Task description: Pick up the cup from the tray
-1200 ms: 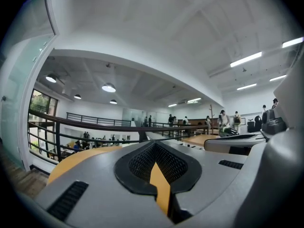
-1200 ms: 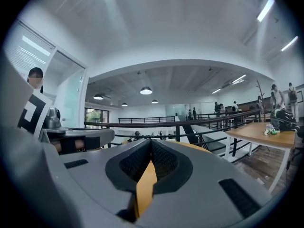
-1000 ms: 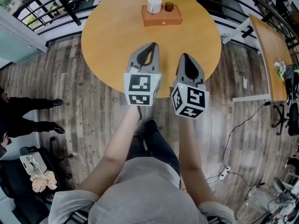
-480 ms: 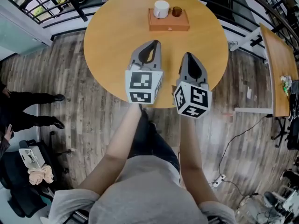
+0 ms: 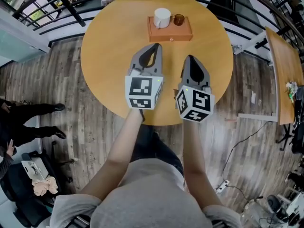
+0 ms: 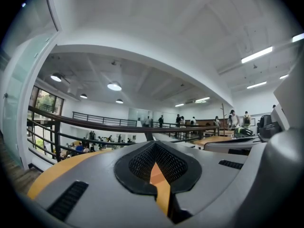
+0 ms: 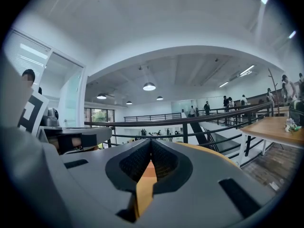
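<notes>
Left tongs [image 5: 153, 49] and right tongs [image 5: 190, 60] closed together, empty, over the desk [image 5: 109, 46].
Far side: white cup [image 5: 162, 18] on tray [image 5: 169, 32], brown glass [image 5: 178, 19] just right.

A round wooden table [image 5: 109, 51] is set on grey plank flooring [image 5: 61, 91], a black railing [image 5: 56, 3] is seen behind it, and round ceiling lamps [image 6: 114, 86] are lit.

Bright ceiling lamps [image 7: 149, 86] light everything evenly; fisheye edges bend.
</notes>
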Motion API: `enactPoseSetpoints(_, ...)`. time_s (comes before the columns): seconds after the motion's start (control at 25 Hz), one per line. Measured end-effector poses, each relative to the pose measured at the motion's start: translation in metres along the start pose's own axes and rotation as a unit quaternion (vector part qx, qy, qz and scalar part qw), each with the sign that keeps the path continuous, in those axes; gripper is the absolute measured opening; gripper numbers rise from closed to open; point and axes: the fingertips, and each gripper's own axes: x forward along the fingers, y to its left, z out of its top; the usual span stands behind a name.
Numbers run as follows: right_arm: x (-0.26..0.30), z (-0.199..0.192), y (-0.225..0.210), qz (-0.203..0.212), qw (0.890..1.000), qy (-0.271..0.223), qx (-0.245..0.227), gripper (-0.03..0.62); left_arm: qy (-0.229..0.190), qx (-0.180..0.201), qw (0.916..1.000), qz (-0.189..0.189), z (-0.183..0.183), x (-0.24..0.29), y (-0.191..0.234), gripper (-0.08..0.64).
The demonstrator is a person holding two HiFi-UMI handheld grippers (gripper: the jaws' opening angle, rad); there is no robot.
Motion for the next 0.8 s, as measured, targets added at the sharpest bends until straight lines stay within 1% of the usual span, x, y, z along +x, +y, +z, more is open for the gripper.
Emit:
enactPoseSetpoints(0.12, 0.020, 0.000, -0.005, -0.003, 1.000, 0.005, 0.000, 0.006, 0.001, -0.007, 1.0000, -0.004, -0.001, 0.016, 0.010, 0.003)
enactPoseSetpoints(0.36, 0.056, -0.002, -0.017, -0.005, 1.000, 0.013, -0.001, 0.006, 0.016, -0.011, 0.9998, -0.009, -0.009, 0.052, 0.022, 0.003)
enactPoseSetpoints(0.8, 0.113, -0.008, -0.028, 0.013, 1.000, 0.012, 0.015, 0.006, 0.030, -0.015, 0.9992, -0.021, -0.029, 0.098, 0.051, 0.003)
